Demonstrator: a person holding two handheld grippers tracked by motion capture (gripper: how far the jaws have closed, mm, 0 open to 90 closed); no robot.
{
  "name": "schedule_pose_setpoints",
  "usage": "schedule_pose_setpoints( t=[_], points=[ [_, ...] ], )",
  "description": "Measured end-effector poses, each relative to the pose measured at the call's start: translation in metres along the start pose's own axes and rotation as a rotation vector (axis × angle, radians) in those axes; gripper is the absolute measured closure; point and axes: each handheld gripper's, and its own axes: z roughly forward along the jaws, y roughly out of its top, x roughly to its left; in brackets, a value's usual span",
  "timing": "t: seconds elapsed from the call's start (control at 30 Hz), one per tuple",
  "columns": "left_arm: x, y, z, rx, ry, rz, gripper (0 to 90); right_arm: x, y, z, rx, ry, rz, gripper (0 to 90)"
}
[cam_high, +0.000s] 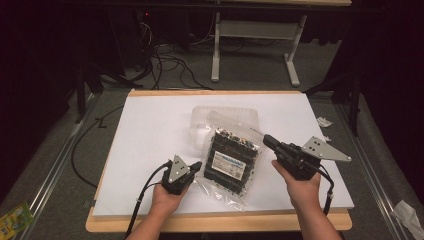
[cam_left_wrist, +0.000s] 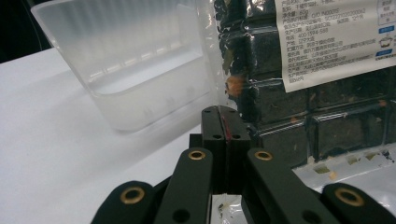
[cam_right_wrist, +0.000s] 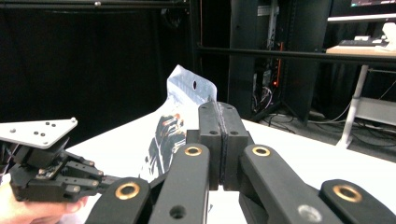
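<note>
Both grippers, left gripper (cam_high: 196, 166) and right gripper (cam_high: 266, 139), are clamped, seemingly on the packet's (cam_high: 233, 160) clear edges. It lies on the bench (cam_high: 150, 130) beside an empty plastic tub (cam_high: 200, 117); nothing is opened or moved yet.

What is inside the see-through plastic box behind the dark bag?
The frosted clear plastic box looks empty where it shows. The dark, clear-wrapped bag with a white label leans in front of its right side, so that part is hidden.
</note>
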Motion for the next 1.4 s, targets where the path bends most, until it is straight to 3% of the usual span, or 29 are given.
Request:
schedule_pose_setpoints(
  t=[0.1,0.13,0.23,0.3,0.33,0.37,0.5,0.53,0.6,0.7,0.73,0.77,0.8,0.83,0.9,0.97,1.0,1.07,1.3,1.4],
  points=[
    [0.002,-0.002,0.001,0.003,-0.009,-0.002,90.0,0.001,-0.003,-0.001,0.008,0.008,-0.006,90.0],
    [0.004,-0.002,0.002,0.012,-0.028,-0.024,89.3,0.002,-0.003,-0.001,0.007,0.012,-0.014,90.0],
    [0.005,-0.001,0.003,0.022,-0.016,-0.009,80.8,0.005,-0.002,-0.001,0.002,0.017,-0.023,90.0],
    [0.009,0.004,0.001,0.008,0.000,-0.031,74.8,0.007,-0.001,0.001,0.008,0.017,-0.032,90.0],
    [0.016,0.013,-0.003,-0.035,0.012,-0.084,73.6,0.010,0.000,0.002,0.005,0.013,-0.040,90.0],
    [0.016,0.013,-0.003,-0.035,0.012,-0.084,73.2,0.010,0.000,0.002,0.005,0.013,-0.040,90.0],
    [0.024,0.039,-0.002,-0.086,0.009,-0.103,69.4,0.011,0.001,0.002,-0.001,0.020,-0.047,90.0],
    [0.026,0.051,0.005,-0.082,-0.007,-0.109,67.2,0.012,0.001,0.001,0.000,0.021,-0.047,90.0],
    [0.029,0.061,0.013,-0.075,-0.028,-0.126,64.3,0.012,0.001,0.001,0.002,0.022,-0.047,90.0],
    [0.033,0.067,0.022,-0.065,-0.056,-0.139,63.9,0.012,0.001,0.001,0.002,0.025,-0.050,90.0],
    [0.037,0.070,0.029,-0.062,-0.111,-0.175,66.4,0.013,0.001,0.001,-0.001,0.030,-0.048,90.0],
    [0.037,0.070,0.029,-0.062,-0.111,-0.175,70.8,0.013,0.001,0.001,0.003,0.026,-0.052,90.0],
    [0.039,0.070,0.031,-0.063,-0.138,-0.183,77.5,0.013,0.001,0.001,0.010,0.022,-0.059,90.0],
    [0.039,0.070,0.033,-0.062,-0.152,-0.180,77.5,0.013,0.001,0.001,0.010,0.022,-0.059,90.0],
    [0.038,0.070,0.034,-0.059,-0.156,-0.169,88.2,0.012,0.000,0.001,0.004,0.025,-0.057,90.0],
    [0.037,0.071,0.032,-0.060,-0.153,-0.155,90.0,0.010,-0.001,0.000,0.007,0.017,-0.050,90.0],
    [0.033,0.071,0.029,-0.069,-0.133,-0.127,90.0,0.009,-0.001,0.000,0.002,0.020,-0.049,90.0],
    [0.031,0.071,0.027,-0.078,-0.118,-0.113,90.0,0.007,-0.002,-0.002,0.003,0.018,-0.039,90.0],
    [0.017,0.058,0.009,-0.176,-0.034,-0.031,90.0,0.000,-0.006,-0.004,0.013,0.018,0.002,88.2],
    [0.012,0.055,0.002,-0.208,-0.006,0.016,90.0,-0.003,-0.009,-0.006,0.019,0.014,0.026,80.5]
  ],
)
